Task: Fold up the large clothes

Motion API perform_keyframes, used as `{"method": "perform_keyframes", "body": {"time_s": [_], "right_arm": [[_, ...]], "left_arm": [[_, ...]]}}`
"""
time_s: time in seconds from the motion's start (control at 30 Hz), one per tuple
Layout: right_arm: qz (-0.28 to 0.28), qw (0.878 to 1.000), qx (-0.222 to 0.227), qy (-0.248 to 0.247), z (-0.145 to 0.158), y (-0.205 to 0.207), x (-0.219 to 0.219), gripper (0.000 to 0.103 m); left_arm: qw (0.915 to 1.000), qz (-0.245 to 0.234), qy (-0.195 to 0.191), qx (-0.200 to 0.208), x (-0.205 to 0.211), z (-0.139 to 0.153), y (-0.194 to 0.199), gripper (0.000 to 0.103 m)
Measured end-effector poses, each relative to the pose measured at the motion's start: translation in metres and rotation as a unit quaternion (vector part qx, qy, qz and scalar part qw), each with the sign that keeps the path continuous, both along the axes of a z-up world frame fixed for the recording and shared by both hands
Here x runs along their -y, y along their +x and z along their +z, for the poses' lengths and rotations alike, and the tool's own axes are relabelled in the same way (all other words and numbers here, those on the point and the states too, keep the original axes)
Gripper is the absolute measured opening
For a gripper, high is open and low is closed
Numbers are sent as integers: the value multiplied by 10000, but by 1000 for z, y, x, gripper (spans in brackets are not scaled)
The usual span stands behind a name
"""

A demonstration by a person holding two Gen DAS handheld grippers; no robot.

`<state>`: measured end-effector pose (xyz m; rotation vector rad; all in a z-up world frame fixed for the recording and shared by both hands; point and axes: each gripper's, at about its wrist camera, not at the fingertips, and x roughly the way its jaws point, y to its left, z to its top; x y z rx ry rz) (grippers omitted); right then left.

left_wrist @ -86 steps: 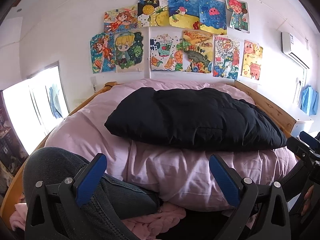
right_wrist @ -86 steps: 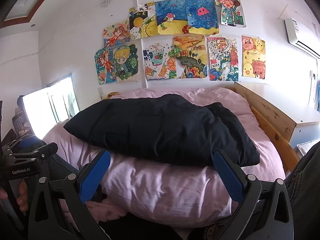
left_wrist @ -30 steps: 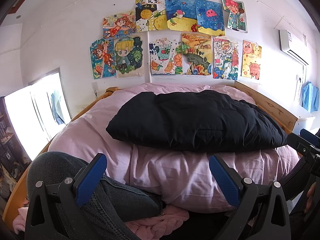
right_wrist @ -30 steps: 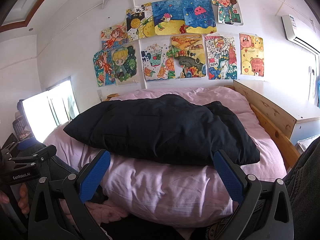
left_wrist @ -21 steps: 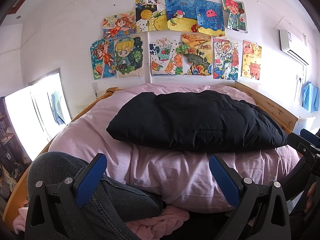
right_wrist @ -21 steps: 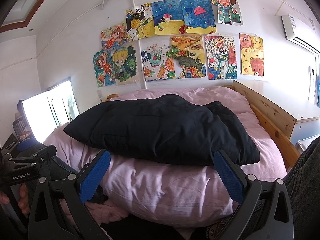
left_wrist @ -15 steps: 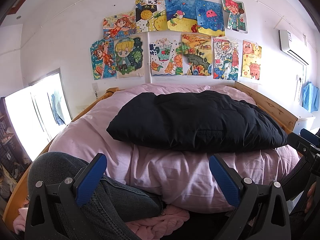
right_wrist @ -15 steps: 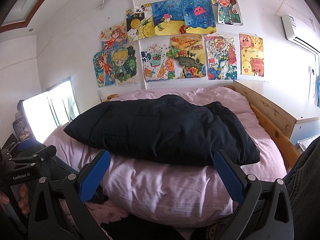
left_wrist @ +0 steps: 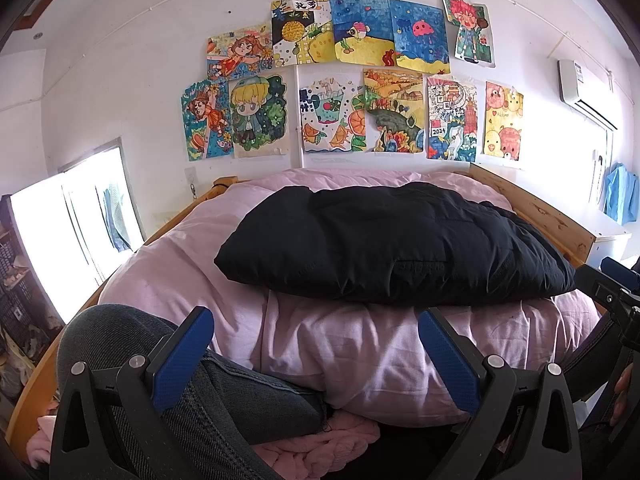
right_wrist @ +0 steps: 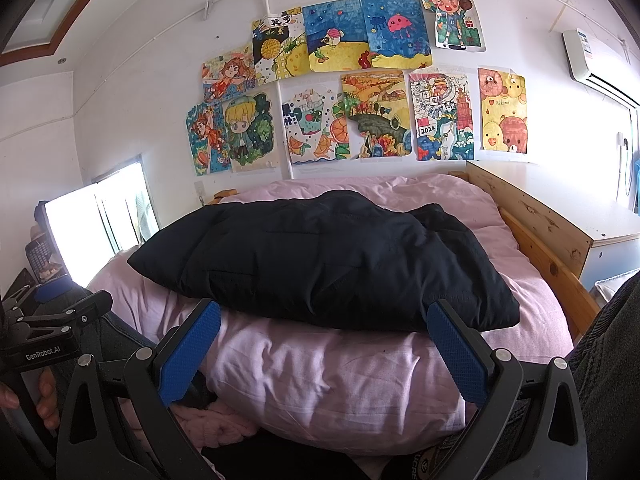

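Note:
A black padded jacket (left_wrist: 392,244) (right_wrist: 320,260) lies folded into a thick flat bundle on top of the pink duvet (left_wrist: 360,348) (right_wrist: 328,368) on the bed. My left gripper (left_wrist: 316,356) is open, held low in front of the duvet's near edge, short of the jacket, with nothing between its blue pads. My right gripper (right_wrist: 320,344) is also open and holds nothing; its fingertips frame the jacket's near edge without touching it. The left gripper's body (right_wrist: 48,332) shows at the left of the right wrist view.
A person's knee in dark jeans (left_wrist: 160,364) sits by the left gripper, over a pink knitted blanket (left_wrist: 320,444). A wooden bed rail (right_wrist: 548,256) and white cabinet (right_wrist: 600,220) run along the right. Drawings (left_wrist: 352,80) cover the far wall; a bright window (left_wrist: 68,232) is at left.
Nothing has visibly changed in the last second; compared with 2.9 s ago both views have only tilted slightly. The jacket and both grippers stay where they were.

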<state>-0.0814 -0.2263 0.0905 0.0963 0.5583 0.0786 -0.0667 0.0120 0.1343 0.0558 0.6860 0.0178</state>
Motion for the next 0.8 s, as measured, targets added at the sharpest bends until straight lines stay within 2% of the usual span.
{"method": "perform_keyframes", "body": {"time_s": [0.8], "right_arm": [[-5, 10000, 6, 9, 0, 0, 0, 102]], "left_arm": [[10000, -5, 7, 19, 0, -1, -1, 103]]}}
